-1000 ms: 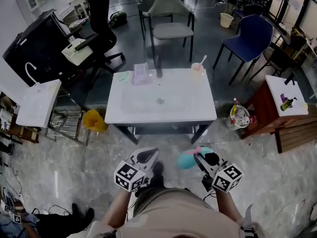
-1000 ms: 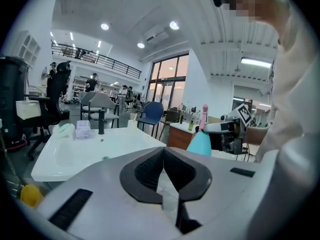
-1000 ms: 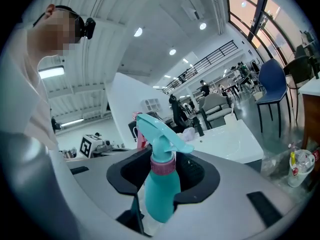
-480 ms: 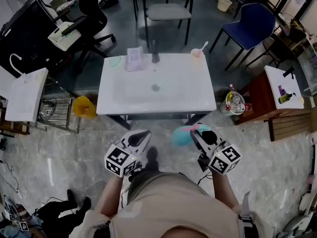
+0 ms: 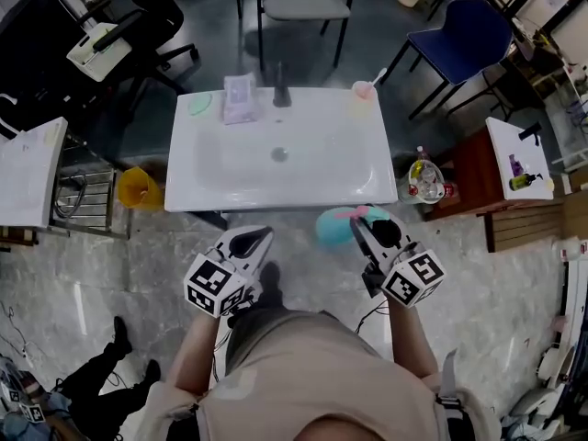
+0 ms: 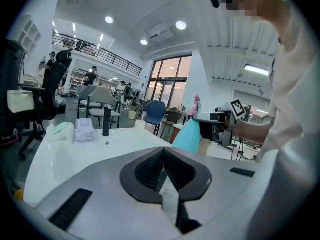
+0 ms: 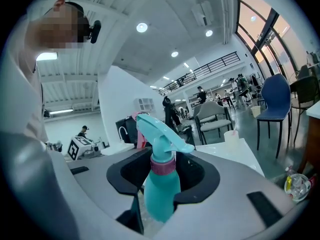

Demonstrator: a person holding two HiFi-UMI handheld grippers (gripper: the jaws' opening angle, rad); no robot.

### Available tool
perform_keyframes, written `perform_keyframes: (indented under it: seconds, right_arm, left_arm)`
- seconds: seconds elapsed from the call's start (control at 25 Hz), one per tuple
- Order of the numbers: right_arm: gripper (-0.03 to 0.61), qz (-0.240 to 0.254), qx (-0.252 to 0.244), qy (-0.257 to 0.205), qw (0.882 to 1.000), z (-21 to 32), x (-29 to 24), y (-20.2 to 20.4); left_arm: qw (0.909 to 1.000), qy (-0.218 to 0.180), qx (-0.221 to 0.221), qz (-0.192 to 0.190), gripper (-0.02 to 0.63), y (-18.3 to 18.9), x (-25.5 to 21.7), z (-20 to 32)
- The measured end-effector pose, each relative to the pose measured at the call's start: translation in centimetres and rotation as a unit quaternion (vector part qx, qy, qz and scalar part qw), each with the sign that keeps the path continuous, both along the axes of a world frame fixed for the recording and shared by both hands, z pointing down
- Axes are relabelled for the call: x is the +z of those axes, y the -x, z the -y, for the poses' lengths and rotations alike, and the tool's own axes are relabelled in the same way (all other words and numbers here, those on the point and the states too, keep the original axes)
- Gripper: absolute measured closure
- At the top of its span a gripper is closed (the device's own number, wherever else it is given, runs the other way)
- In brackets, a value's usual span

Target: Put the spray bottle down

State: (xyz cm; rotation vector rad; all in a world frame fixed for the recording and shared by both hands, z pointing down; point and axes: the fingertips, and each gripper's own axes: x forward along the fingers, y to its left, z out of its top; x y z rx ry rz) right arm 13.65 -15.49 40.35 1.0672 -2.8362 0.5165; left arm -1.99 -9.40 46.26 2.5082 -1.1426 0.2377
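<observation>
Left gripper: jaws together, empty; to the left of the bottle, apart from it.
Right gripper: clamped on the bottle at its body, below the pink collar.
Bottle axis: roughly upright, crossing the jaws.
Bottle place: over the floor, near side of the sink.
Set-down direction: probably far, over the sink's near right rim.

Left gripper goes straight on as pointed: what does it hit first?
Likely the white sink counter: the left gripper aims at its near edge with nothing between. Height is hard to judge.
</observation>
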Motion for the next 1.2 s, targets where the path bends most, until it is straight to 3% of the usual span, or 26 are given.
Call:
perform_keyframes:
  seconds: [0.4,1.2]
  right_arm:
    - [0.42,-0.016,0.008,-0.023,1.0,5.0,-0.3,2.8]
    - [0.42,-0.092,0.029,-0.077,0.992,13.1,-1.5,6.7]
  left_arm:
    - [0.9999,0.004,-0.001,-0.013,0.604,2.3,0.7,2.8]
    - [0.9992,0.001,0.017,-0.036,0.604,6.5,1.8,7.0]
